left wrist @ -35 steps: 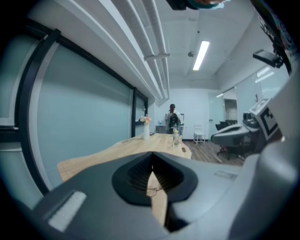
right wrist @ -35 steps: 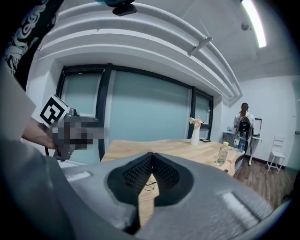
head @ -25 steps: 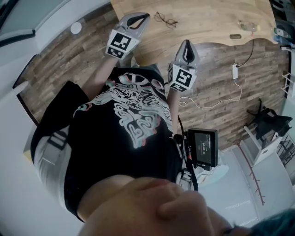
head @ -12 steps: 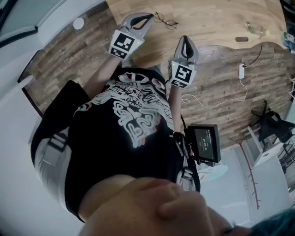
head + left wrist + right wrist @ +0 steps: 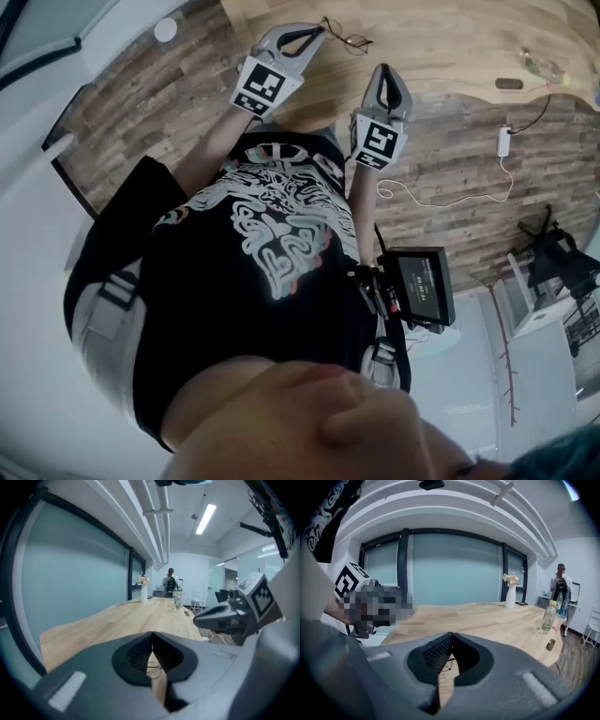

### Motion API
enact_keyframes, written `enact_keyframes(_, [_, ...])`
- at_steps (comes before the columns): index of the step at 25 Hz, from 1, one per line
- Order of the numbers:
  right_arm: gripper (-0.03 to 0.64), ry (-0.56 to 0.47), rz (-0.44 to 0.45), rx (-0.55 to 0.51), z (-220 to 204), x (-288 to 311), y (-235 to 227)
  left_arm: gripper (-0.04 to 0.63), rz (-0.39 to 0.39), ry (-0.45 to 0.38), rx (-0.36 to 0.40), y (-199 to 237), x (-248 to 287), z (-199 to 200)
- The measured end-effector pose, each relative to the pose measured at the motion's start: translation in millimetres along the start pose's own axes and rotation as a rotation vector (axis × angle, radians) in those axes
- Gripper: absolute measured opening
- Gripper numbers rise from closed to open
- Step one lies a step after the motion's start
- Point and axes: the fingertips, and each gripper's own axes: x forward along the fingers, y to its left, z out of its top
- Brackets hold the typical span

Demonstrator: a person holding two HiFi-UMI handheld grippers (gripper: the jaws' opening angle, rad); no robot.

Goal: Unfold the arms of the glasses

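Note:
Thin wire-framed glasses (image 5: 345, 38) lie folded on the wooden table (image 5: 441, 37) near its front edge. My left gripper (image 5: 320, 29) is shut and empty, its tips just left of the glasses and close to them. In the left gripper view, the glasses (image 5: 153, 668) show small through the gap below the closed tips of the left gripper (image 5: 152, 633). My right gripper (image 5: 387, 70) is shut and empty, hanging over the table edge nearer than the glasses and to their right. The right gripper view frames the glasses (image 5: 446, 664) behind the tips of the right gripper (image 5: 451, 634).
A plastic bottle (image 5: 548, 617), a small dark object (image 5: 509, 83) and a white vase with flowers (image 5: 510, 597) stand further along the table. A person (image 5: 560, 585) stands at the far end. A white cable with an adapter (image 5: 503, 141) lies on the wood floor.
Both grippers have moved forward toward the table and the glasses. The left gripper's tips have come close to the glasses. Both stay shut.

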Motion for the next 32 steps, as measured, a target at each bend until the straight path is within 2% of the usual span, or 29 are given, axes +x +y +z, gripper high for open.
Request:
enact_keyframes(6, [0.000,0.040,0.042,-0.031,-11.5,21.0,11.5,-0.011,-0.040,0.040,0.055,-11.3,21.7,-11.2])
enact_keyframes(10, [-0.002,0.070,0.062,-0.081,-24.0,35.7,15.6,-0.011,-0.069,0.096,0.057,-19.1,37.1,-32.5])
enact_keyframes(18, [-0.001,0.133,0.087,-0.111,-52.1,45.9,14.2,-0.003,-0.132,0.175,0.136,-37.3,57.2,-57.4])
enact_keyframes(23, [-0.002,0.160,0.103,-0.143,-57.7,50.1,6.0,0.017,-0.214,0.267,0.292,-57.7,76.1,-68.7])
enact_keyframes(26, [0.000,0.167,0.107,-0.139,-59.0,48.1,-0.5,0.017,-0.245,0.299,0.340,-69.1,83.3,-70.0])
enact_keyframes(30, [0.000,0.180,0.119,-0.139,-67.9,46.6,2.2,0.018,-0.266,0.337,0.454,-77.4,84.2,-79.7])
enact_keyframes(32, [0.000,0.189,0.124,-0.140,-72.0,46.0,2.9,0.027,-0.277,0.348,0.470,-81.1,84.8,-82.4])
